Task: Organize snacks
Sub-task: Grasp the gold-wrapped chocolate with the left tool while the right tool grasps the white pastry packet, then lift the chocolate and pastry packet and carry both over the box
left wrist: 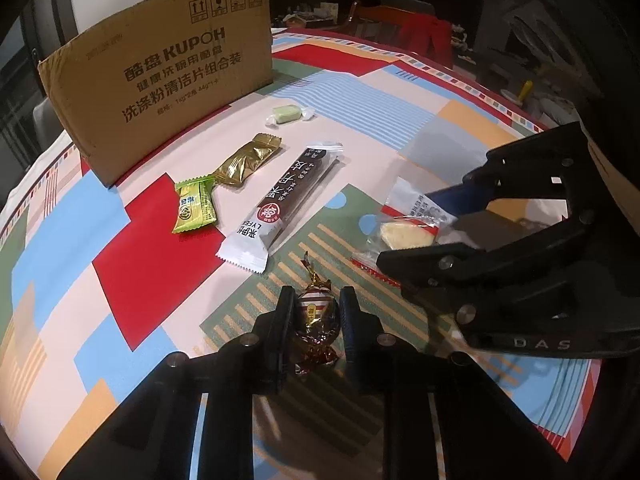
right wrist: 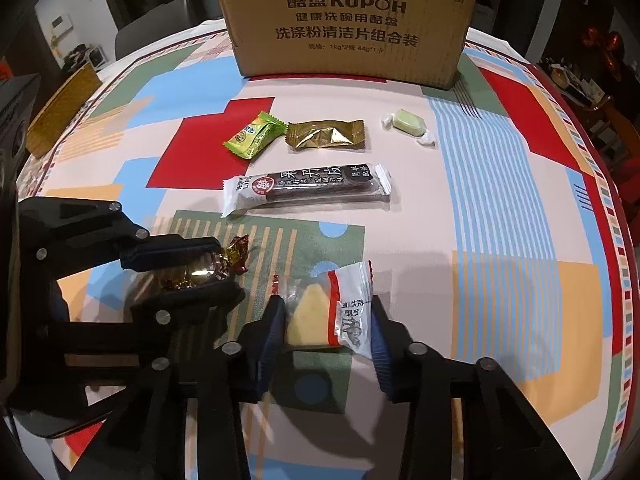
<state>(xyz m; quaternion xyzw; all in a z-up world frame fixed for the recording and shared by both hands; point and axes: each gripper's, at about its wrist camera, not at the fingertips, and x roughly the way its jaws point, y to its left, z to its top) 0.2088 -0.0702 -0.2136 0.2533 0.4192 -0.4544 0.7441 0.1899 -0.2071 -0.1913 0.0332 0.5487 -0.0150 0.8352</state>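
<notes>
My left gripper is shut on a brown foil twist candy, low over the table; it also shows in the right wrist view. My right gripper is shut on a clear-and-white packet holding a yellow cake, which also shows in the left wrist view. On the table lie a long dark fruit bar, a green packet, a gold packet and a pale green wrapped candy. A cardboard box stands behind them.
The table carries a colourful patterned cloth. A woven mat lies at its far left edge. Chairs and clutter stand beyond the table's far side.
</notes>
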